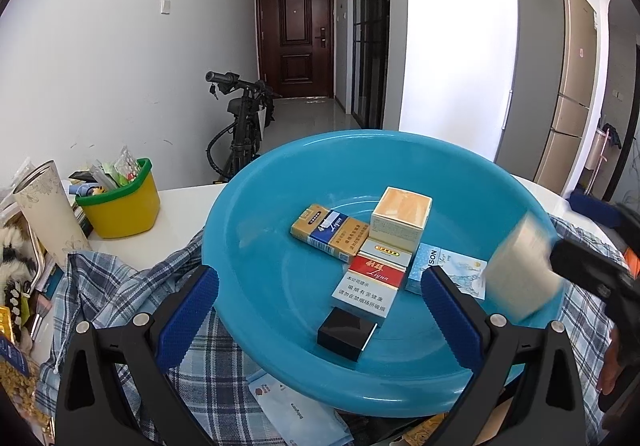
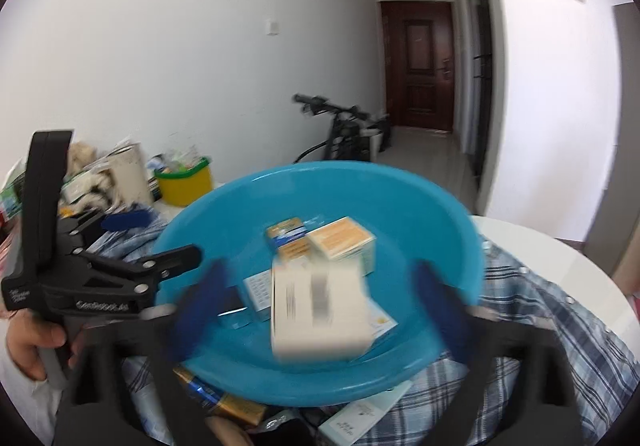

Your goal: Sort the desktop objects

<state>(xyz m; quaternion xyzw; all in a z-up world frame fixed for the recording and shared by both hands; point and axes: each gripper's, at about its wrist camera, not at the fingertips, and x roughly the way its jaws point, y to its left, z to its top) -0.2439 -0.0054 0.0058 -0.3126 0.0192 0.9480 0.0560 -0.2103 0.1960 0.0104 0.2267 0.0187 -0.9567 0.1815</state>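
Observation:
A blue plastic basin (image 1: pixel 280 205) (image 2: pixel 224 205) sits on a plaid shirt and holds several small boxes: a yellow-and-blue cigarette pack (image 1: pixel 328 232), a red-and-white pack (image 1: pixel 370 280), an orange-topped box (image 1: pixel 402 219) (image 2: pixel 344 242), a black box (image 1: pixel 346 332) and a light blue packet (image 1: pixel 448 270). A blurred white box (image 2: pixel 320 310) (image 1: pixel 520 270) is in the air over the basin's near right side, between the spread fingers of my right gripper (image 2: pixel 320 310), touching neither. My left gripper (image 1: pixel 318 320) is open and empty at the basin's near rim.
A yellow tub with a green rim (image 1: pixel 120 201) (image 2: pixel 186 181) full of small items stands at the left, beside a patterned cup (image 1: pixel 50 209). The plaid shirt (image 1: pixel 116 286) (image 2: pixel 560 310) lies under the basin. Packets and a gold-and-blue pack (image 2: pixel 224 398) lie in front.

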